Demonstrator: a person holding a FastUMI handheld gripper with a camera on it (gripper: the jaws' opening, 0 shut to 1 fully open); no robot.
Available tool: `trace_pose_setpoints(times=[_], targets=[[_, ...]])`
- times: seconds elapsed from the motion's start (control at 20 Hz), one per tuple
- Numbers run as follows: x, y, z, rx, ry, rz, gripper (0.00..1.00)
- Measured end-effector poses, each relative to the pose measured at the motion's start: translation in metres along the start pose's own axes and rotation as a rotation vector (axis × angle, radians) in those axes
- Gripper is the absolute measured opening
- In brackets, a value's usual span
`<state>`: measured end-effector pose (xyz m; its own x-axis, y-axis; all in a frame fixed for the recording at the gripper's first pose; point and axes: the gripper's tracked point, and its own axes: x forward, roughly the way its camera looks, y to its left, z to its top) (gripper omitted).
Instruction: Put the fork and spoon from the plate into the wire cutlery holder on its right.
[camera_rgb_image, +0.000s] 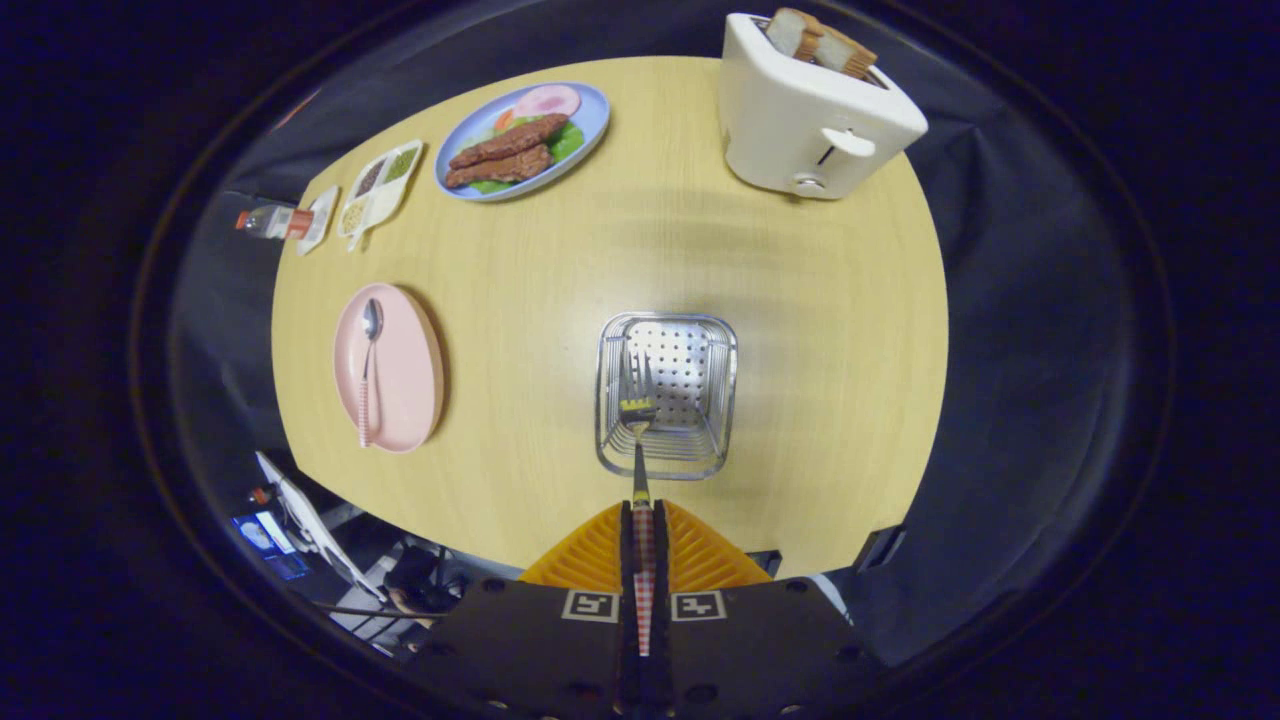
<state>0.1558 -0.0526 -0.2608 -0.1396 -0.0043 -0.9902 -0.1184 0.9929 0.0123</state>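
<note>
Gripper view: gripper clamped on fork over wire holder; toaster beyond.

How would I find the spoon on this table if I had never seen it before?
Start from the round light wooden table and look left of the square wire cutlery holder, over which the gripper holds a fork clamped between its fingers. There lies a pink oval plate. The metal spoon with a checked handle lies alone on it, unlike the blue plate of food beyond.
</note>
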Motion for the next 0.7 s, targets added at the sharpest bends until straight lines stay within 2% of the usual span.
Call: trace_pose_setpoints(times=[0.15, 0.4, 0.55, 0.6, 0.7], targets=[[0.008, -0.003, 0.005, 0.020, 0.058, -0.007, 0.04], [0.015, -0.009, 0.020, 0.020, 0.075, -0.035, 0.04], [0.017, -0.002, 0.025, 0.022, 0.088, -0.017, 0.04], [0.016, -0.001, 0.028, 0.016, 0.079, -0.012, 0.10], [0.015, 0.002, 0.035, 0.021, 0.050, -0.006, 0.10]])
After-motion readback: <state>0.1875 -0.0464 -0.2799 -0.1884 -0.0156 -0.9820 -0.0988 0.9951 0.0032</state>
